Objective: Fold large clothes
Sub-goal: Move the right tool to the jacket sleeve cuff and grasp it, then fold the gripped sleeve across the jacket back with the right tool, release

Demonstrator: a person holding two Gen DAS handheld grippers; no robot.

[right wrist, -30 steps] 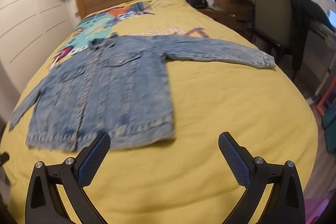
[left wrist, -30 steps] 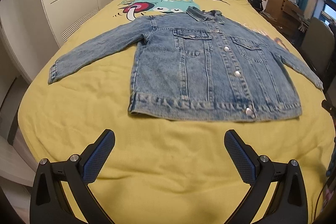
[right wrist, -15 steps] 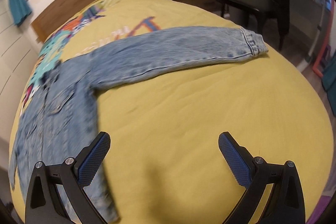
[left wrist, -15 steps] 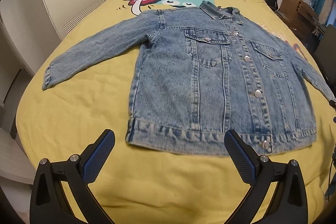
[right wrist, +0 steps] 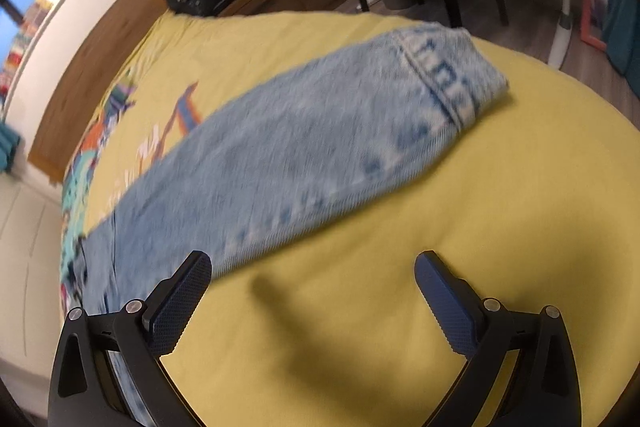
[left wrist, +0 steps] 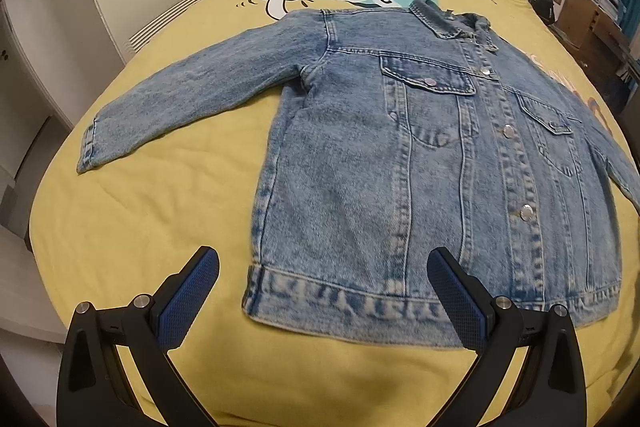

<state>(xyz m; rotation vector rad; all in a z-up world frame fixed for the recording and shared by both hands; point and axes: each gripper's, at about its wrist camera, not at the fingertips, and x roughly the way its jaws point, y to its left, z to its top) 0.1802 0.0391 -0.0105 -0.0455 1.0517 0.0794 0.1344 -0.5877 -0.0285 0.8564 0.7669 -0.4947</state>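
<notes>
The jacket (left wrist: 420, 155) lies flat and face up on the yellow bed (left wrist: 140, 227), buttoned, collar toward the headboard, both sleeves spread out to the sides. Nothing is folded yet, so this looks like the approach before the first fold.

On the left, the left sleeve (left wrist: 192, 99) runs out toward the bed's edge, its cuff well apart from the left tongs (left wrist: 322, 293). These tongs are spread wide and empty, with the hem's left corner (left wrist: 260, 291) showing between them in the picture; whether they touch the cloth I cannot tell.

On the right, the right tongs (right wrist: 312, 293) are also spread wide and grasping nothing, above bare bedcover just beside the right sleeve (right wrist: 280, 155), whose cuff (right wrist: 444, 75) lies near the bed's edge. That view is blurred.

The next move probably calls for each pair of tongs to come down, pinch an edge, and carry it across the jacket's front.
</notes>
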